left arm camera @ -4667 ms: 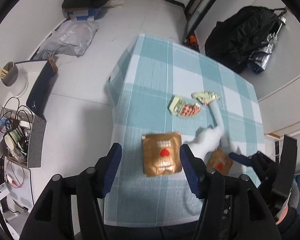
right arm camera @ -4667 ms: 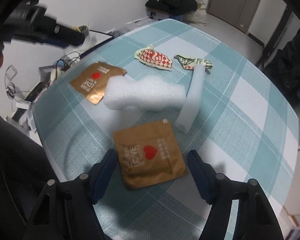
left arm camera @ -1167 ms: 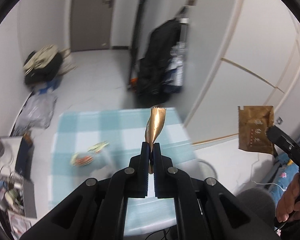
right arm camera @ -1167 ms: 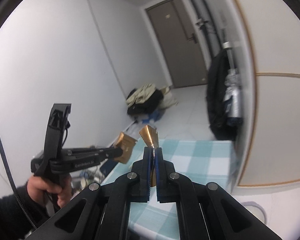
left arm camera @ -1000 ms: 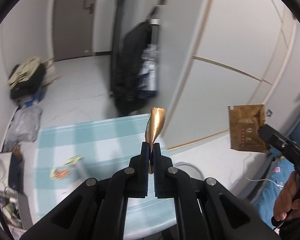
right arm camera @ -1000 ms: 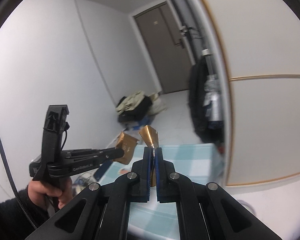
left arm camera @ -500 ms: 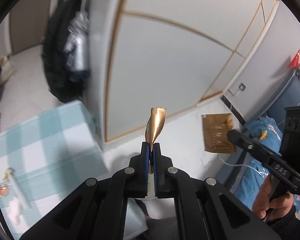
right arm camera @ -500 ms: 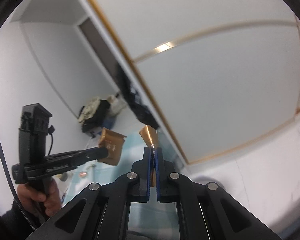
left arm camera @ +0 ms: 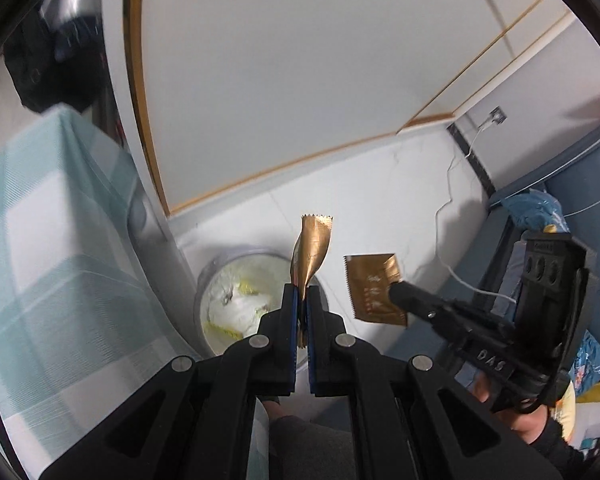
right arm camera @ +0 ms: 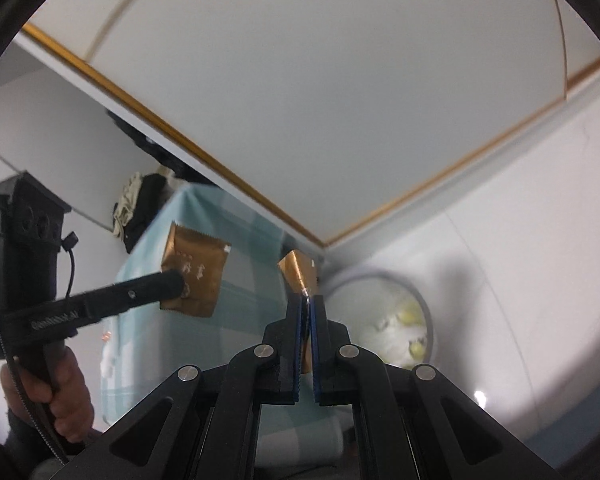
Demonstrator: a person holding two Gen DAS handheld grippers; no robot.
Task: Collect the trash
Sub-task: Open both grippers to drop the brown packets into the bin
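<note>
My left gripper (left arm camera: 302,300) is shut on a twisted brown foil wrapper (left arm camera: 312,248) and holds it in the air above a round white trash bin (left arm camera: 244,300) on the floor. My right gripper (right arm camera: 308,300) is shut on a second brown wrapper (right arm camera: 298,270). That wrapper shows flat in the left wrist view (left arm camera: 374,290), just right of the bin. The left gripper's wrapper also shows in the right wrist view (right arm camera: 194,274). The bin (right arm camera: 396,320) holds white and yellow trash.
The table with the teal checked cloth (left arm camera: 40,248) stands left of the bin, its corner close to it. White cabinet doors with gold trim (left arm camera: 300,60) rise behind. A white cable (left arm camera: 452,188) hangs from a wall socket. Blue bedding (left arm camera: 580,216) is at the right.
Both grippers have swung away from the table and tipped downward, each still holding its wrapper. The trash bin has come into view below them.
</note>
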